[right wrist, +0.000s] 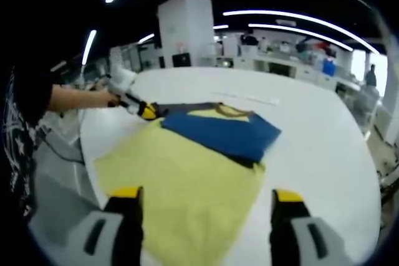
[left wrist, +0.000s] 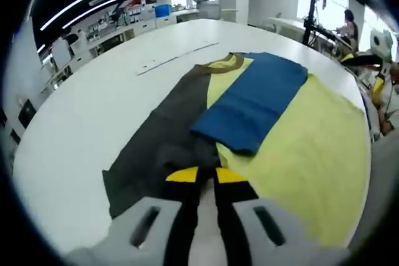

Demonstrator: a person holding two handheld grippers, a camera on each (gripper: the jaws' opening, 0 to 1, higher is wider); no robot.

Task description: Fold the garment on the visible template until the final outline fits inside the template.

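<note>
The garment is spread at the worktop centre. Left tongs are clenched on its dark edge at 6 o'clock; right tongs are held released. A hard tug risks dragging the blue fold askew.

Bare white tabletop lies open around the yellow, grey and blue folded garment; thin white strip lies beyond it.
</note>
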